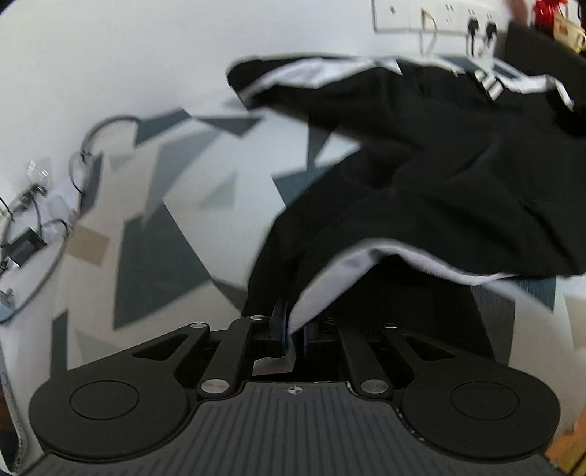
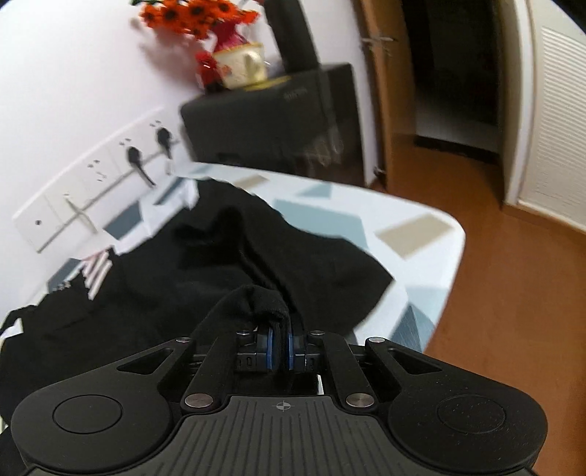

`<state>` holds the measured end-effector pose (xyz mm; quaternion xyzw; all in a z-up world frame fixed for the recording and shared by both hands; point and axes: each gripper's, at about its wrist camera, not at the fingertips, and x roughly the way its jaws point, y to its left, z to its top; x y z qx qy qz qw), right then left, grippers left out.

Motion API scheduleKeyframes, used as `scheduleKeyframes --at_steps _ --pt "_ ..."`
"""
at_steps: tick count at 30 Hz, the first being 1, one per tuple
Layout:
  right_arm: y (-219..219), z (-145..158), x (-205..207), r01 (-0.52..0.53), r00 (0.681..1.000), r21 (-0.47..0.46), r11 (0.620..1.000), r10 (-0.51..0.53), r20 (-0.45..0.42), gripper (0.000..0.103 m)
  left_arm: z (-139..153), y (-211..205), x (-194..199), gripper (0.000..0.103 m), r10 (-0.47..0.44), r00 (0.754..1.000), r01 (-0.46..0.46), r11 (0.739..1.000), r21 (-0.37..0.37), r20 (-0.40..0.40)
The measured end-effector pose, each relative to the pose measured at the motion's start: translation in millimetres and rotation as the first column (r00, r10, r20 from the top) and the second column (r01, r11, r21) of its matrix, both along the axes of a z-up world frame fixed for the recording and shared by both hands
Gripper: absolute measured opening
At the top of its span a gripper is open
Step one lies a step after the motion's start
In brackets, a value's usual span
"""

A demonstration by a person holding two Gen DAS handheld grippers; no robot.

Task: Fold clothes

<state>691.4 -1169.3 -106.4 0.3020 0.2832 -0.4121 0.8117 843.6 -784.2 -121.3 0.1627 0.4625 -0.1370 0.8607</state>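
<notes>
My left gripper (image 1: pixel 293 338) is pinched on an edge of the black garment (image 1: pixel 421 175), its blue-edged pads nearly together with black cloth and its pale lining caught between them. From there the fabric rises and spreads away to the upper right, lifted clear of the table (image 1: pixel 154 234) near the grip, with a white-trimmed hem hanging just above the jaws.

My right gripper (image 2: pixel 280 346) is likewise clamped on a bunched fold of the same garment (image 2: pixel 219 256), the pads pressed close on the cloth. Beyond it the rest of the garment lies heaped across the patterned tabletop (image 2: pixel 421 234), a striped white patch (image 2: pixel 97 272) showing at its left side.

Past the table's far edge I see a white socket strip (image 2: pixel 91 183) on the wall, a black cabinet (image 2: pixel 271 124), and orange flowers (image 2: pixel 190 14) in a cream cup (image 2: pixel 243 67) on top of it. Cables (image 1: pixel 40 227) lie at the table's left edge in the left view.
</notes>
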Motion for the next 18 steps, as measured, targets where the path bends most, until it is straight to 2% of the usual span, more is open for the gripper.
scheduleKeyframes --at_steps 1,2,3,4,5,6,7,8,9,11,16,18 --pt "3.3 -1.5 -0.6 0.006 1.000 -0.001 1.000 -0.006 -0.004 0.010 -0.4 -1.2 -1.7 0.015 -0.017 1.000 0.017 1.000 0.014 0.000" --pt "6.2 -1.8 -0.3 0.009 1.000 -0.002 1.000 -0.009 -0.009 0.012 1.4 -2.8 -4.1 0.022 -0.040 0.999 0.040 0.999 0.023 -0.001" --pt "9.2 -0.3 0.0 0.010 1.000 0.002 1.000 -0.010 -0.013 0.017 3.7 -4.3 -6.4 0.040 -0.063 0.998 0.063 0.998 0.029 -0.004" --pt "12.5 1.9 -0.3 0.010 1.000 0.009 1.000 -0.010 -0.015 0.024 6.1 -5.7 -8.7 0.051 -0.086 0.996 0.086 0.996 0.034 -0.008" --pt "15.0 6.3 -1.0 0.006 1.000 0.022 1.000 -0.006 -0.020 0.029 11.2 -5.4 -10.5 0.069 -0.105 0.994 0.105 0.994 0.014 -0.018" --pt "17.0 12.1 -2.1 0.000 1.000 0.039 0.999 0.001 -0.028 0.043 17.7 -4.4 -11.9 0.074 -0.122 0.992 0.121 0.992 -0.019 -0.030" --pt "18.9 17.9 -1.8 -0.004 0.999 0.057 0.998 0.006 -0.044 0.060 24.0 -4.2 -12.9 0.075 -0.144 0.988 0.142 0.989 -0.046 -0.056" --pt "22.3 23.5 -0.9 -0.006 0.998 0.071 0.997 0.011 -0.063 0.065 30.2 -4.4 -13.5 0.079 -0.169 0.982 0.164 0.984 -0.070 -0.087" --pt "27.3 29.7 -0.8 -0.018 0.997 0.075 0.997 0.023 -0.075 0.065 36.3 -4.5 -15.1 0.083 -0.200 0.975 0.193 0.978 -0.084 -0.097" --pt "39.7 45.0 -0.5 -0.065 0.994 0.068 0.996 0.071 -0.081 0.065 46.6 -1.7 -17.5 0.085 -0.247 0.964 0.237 0.966 -0.108 -0.094" --pt "71.4 90.7 10.2 -0.157 0.987 -0.040 0.987 0.156 -0.031 0.071 63.9 20.1 -16.4 0.086 -0.267 0.960 0.246 0.947 -0.208 -0.079" --pt "83.1 103.8 24.7 -0.213 0.977 -0.079 0.974 0.213 0.001 0.075 66.8 32.9 -12.3 0.087 -0.224 0.972 0.201 0.947 -0.250 -0.067"
